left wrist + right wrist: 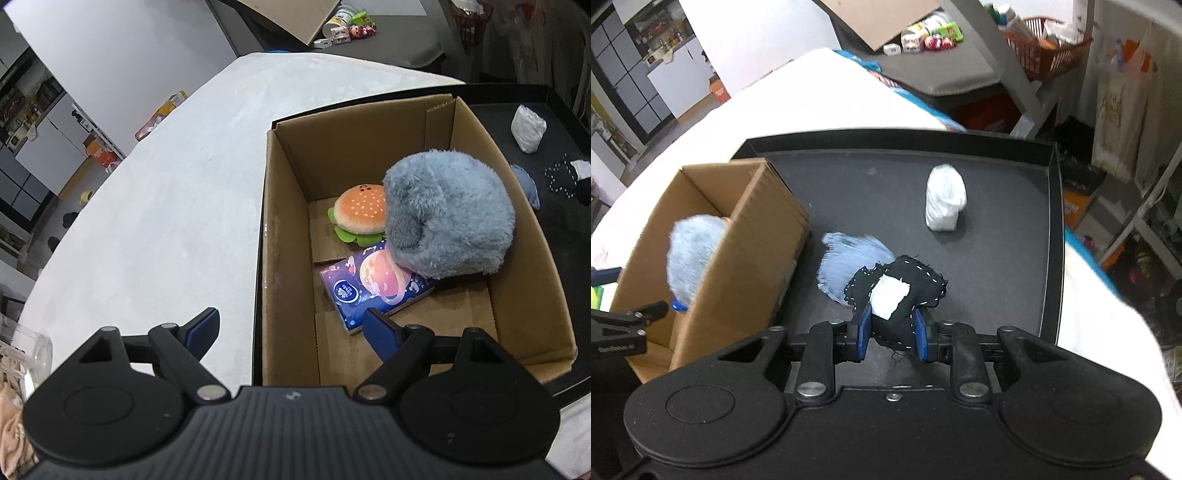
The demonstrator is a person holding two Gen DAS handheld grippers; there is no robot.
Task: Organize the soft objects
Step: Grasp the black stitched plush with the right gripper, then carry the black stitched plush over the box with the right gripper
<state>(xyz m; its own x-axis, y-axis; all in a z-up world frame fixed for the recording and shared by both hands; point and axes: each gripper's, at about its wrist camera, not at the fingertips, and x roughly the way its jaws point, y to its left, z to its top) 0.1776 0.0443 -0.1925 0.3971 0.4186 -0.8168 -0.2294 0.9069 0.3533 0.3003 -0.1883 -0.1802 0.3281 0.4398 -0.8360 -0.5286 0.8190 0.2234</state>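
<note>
Black stitched pouch (897, 291), white patch: gripped in right claw (892, 334) | left claw (291, 328): wide, empty, over cardboard box (369, 122)

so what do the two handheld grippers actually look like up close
Both are matte black plastic. The left gripper and right gripper each have a ribbed central body, two round disc housings, scissor-style linkage arms with silver pivot pins, and blue finger pads. No cables, hands or sleeves show.
</note>
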